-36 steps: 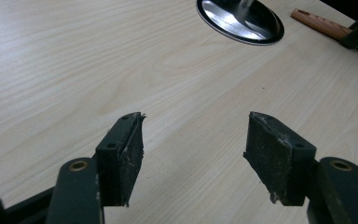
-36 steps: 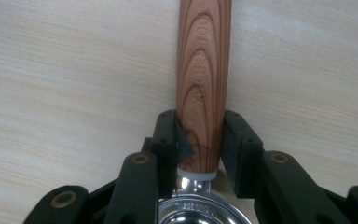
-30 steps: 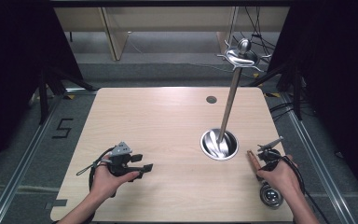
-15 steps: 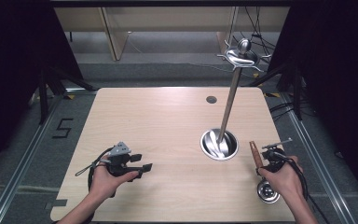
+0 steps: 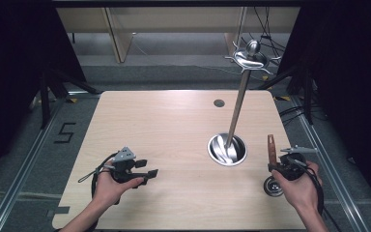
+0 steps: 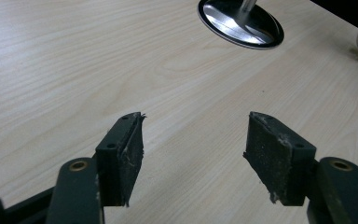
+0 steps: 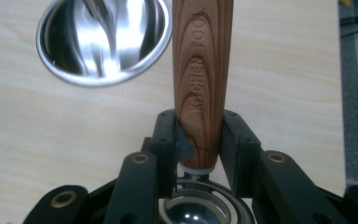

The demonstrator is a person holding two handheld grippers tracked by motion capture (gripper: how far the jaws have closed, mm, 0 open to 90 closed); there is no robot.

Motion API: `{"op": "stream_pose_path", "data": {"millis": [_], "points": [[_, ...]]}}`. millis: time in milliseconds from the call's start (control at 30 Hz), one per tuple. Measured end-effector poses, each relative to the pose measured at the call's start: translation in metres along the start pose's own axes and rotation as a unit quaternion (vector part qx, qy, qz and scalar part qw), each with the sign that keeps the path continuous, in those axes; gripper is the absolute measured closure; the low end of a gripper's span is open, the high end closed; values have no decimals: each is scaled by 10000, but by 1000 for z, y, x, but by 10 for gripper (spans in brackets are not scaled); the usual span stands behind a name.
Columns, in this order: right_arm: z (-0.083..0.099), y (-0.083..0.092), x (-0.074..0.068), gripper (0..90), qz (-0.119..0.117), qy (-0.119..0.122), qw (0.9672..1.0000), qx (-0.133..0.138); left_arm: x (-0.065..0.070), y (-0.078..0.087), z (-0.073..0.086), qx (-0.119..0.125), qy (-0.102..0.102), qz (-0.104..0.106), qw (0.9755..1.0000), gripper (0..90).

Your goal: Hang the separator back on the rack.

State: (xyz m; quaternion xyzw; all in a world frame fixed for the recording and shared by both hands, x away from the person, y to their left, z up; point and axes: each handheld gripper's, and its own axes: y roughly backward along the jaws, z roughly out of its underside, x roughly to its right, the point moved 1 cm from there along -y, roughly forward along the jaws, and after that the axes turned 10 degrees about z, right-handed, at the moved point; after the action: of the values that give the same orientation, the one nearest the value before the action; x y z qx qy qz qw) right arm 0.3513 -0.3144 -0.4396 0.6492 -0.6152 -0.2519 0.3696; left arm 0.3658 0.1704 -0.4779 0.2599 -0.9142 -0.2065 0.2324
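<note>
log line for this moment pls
left hand-held gripper: open, empty | right hand-held gripper: shut on wooden-handled utensil | steel stand: mid-table

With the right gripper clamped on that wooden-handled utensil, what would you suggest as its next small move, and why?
Probably lift it toward the hooked top of the tall steel stand. The right gripper grips the wooden-handled metal utensil upright, its bowl low near the table, while the open left gripper holds nothing.

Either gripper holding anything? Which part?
Right gripper clamps the wooden-handled utensil near the handle's base, just above its metal head. Left gripper is open, holding nothing.
</note>
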Motion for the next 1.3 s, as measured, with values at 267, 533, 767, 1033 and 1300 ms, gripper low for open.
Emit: {"op": "stream_pose_path", "data": {"millis": [267,533,767,1033,1300], "points": [[-9,11,1,699,-36,-280,9956,893,0,0,0,26,13,-8,10000,360],[-11,19,-6,698,-61,-471,9933,1056,-1,1,-1,-2,21,-6,10000,360],[-17,28,-7,699,-223,-247,9867,1589,-1,1,-1,-10,3,0,10000,360],[-21,35,-11,698,-402,-402,9817,1817,-1,1,-1,26,19,22,10000,360],[-24,40,-9,698,-392,-300,9755,2144,-1,0,-1,23,24,23,10000,359]]}}
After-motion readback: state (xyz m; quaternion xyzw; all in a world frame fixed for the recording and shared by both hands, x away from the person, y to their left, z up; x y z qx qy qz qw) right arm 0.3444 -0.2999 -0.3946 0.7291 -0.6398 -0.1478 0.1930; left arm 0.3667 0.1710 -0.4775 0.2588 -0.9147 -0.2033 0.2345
